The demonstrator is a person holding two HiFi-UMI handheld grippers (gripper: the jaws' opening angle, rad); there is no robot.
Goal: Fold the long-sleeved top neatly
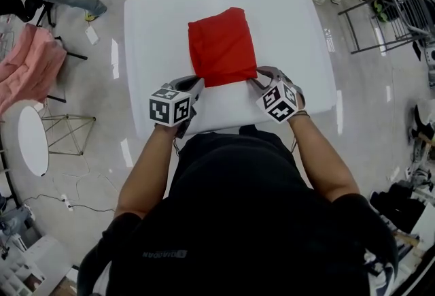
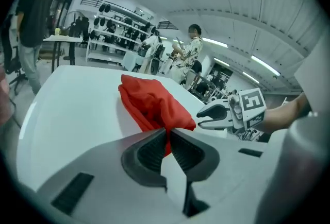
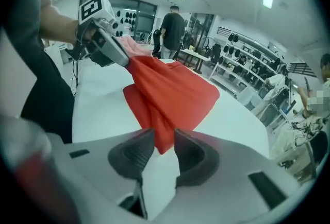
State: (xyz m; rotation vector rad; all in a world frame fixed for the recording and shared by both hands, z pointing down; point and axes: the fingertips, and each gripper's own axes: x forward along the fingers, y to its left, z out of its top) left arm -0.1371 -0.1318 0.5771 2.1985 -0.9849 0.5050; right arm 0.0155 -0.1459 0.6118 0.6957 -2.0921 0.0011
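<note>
**Soft red top, taken by its near corners**

We see the red top (image 1: 221,46) lying as a folded rectangle in the middle of the white table (image 1: 153,29), with its near edge at both grippers. The left gripper (image 2: 168,138) has its jaws drawn narrow, pinching the near-left corner of the cloth. The right gripper (image 3: 164,141) stands partly apart. The near-right corner hangs between its jaws, and we judge it loose there rather than pinched.

We expect the top to be light and limp. It will sag between any two held points, and its stacked layers may slide apart. So we would take it at the corners of one edge, catching all layers together.

We read no brand or label on the top. The marker cubes (image 1: 170,106) carry only black-and-white patterns, and the pale print on the person's dark clothing (image 1: 165,254) is too small to read.
</note>
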